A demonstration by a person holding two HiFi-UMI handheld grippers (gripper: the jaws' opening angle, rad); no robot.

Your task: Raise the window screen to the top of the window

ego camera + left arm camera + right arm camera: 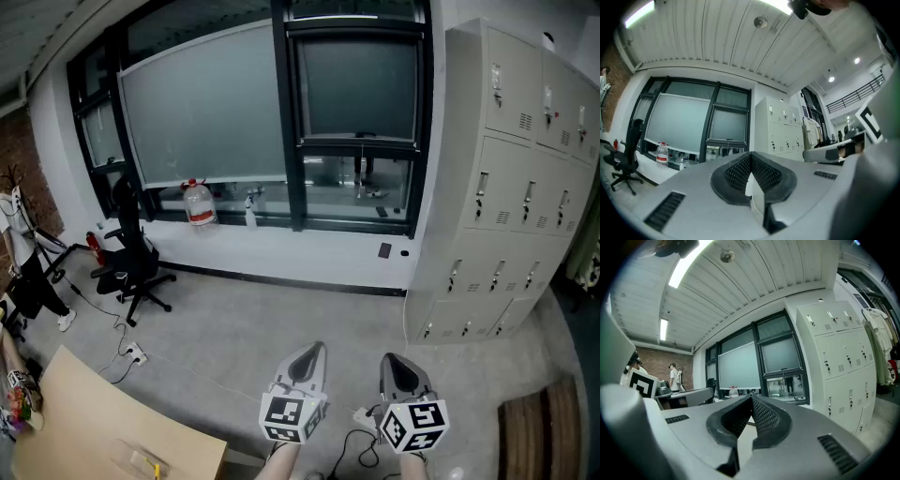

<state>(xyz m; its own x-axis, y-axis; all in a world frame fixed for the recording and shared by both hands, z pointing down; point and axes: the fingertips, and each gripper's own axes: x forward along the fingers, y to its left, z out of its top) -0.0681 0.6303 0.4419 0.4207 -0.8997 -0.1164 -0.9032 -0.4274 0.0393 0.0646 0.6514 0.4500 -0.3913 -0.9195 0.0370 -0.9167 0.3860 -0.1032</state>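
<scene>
Head view: the left gripper (312, 354) and right gripper (395, 364) sit low in the frame, well short of the window. The window screen (359, 89), upper centre, covers only the upper pane, with bare glass below, lockers (506, 169) to its right.

Left gripper view: jaws pressed together, nothing between them; the screen (727, 124) is far off, left of centre.

Right gripper view: jaws likewise closed and empty, screen (780, 354) distant.

This looks like the approach step. Next comes walking in, opening a gripper and taking the screen's bottom edge.

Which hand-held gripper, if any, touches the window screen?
Apart, both. The head view shows left hand-held gripper and right hand-held gripper far from the window screen, floor between.
</scene>
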